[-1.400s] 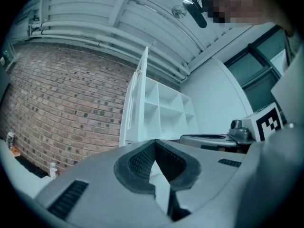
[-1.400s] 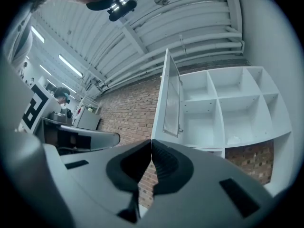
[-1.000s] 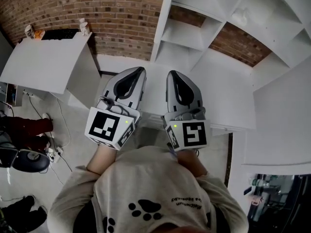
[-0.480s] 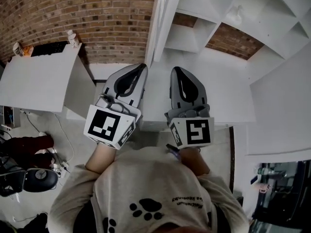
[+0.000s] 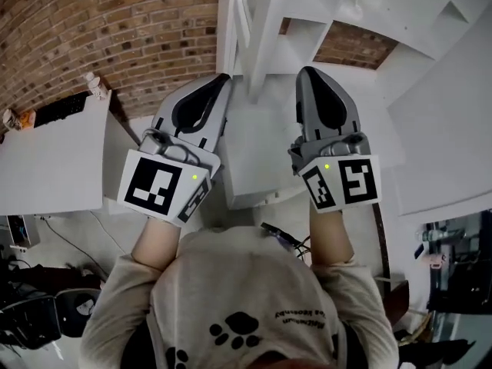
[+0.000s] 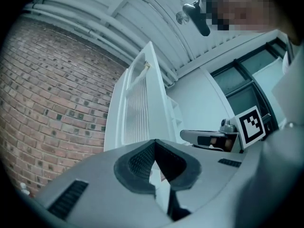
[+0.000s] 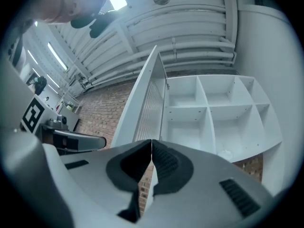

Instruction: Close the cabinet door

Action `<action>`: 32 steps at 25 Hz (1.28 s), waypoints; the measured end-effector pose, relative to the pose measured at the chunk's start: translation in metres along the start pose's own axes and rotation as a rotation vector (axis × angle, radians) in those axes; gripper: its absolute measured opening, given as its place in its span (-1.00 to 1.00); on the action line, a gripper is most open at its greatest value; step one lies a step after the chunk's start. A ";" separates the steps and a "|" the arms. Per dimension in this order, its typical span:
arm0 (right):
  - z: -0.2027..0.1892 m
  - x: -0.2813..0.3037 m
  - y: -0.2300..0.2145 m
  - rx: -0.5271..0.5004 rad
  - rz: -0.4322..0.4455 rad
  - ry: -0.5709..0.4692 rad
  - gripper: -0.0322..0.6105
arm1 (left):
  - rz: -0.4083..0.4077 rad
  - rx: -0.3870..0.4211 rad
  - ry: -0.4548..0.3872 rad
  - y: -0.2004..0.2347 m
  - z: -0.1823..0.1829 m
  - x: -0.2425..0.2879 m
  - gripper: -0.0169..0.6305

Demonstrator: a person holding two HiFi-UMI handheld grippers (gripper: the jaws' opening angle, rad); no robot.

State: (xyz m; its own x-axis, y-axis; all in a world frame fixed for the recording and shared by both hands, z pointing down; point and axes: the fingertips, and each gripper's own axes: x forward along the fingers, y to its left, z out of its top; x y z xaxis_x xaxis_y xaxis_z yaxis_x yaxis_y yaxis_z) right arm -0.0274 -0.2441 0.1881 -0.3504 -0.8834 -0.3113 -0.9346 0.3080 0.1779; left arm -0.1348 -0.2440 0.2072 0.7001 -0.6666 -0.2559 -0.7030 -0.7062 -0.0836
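Note:
The white cabinet door stands open and edge-on to me in the head view, its ribbed panel facing the shelves. The white cabinet with open compartments is to its right. My left gripper is raised just left of the door's lower edge, jaws shut and empty. My right gripper is raised in front of the shelves, right of the door, also shut and empty. In the left gripper view the door rises beyond the shut jaws. In the right gripper view the door and cabinet lie beyond the shut jaws.
A brick wall runs behind. A white desk with a small bottle stands at the left. A white ledge lies under the grippers, and a white panel is at the right. A dark chair is low left.
Both grippers have risen and moved forward toward the door and shelves; the right one has drifted rightward. The head view has shifted, so the door now sits between the two grippers.

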 end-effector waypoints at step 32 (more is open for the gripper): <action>0.099 0.032 0.040 -0.078 0.125 0.050 -0.48 | -0.272 0.076 -0.086 -0.004 0.085 0.031 -0.92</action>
State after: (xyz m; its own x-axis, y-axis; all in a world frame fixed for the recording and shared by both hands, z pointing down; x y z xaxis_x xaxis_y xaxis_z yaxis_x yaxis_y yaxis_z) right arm -0.0817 -0.2251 0.0930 -0.4586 -0.8568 -0.2356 -0.8754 0.3901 0.2854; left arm -0.1204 -0.2417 0.1175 0.8531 -0.4306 -0.2946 -0.5009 -0.8339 -0.2316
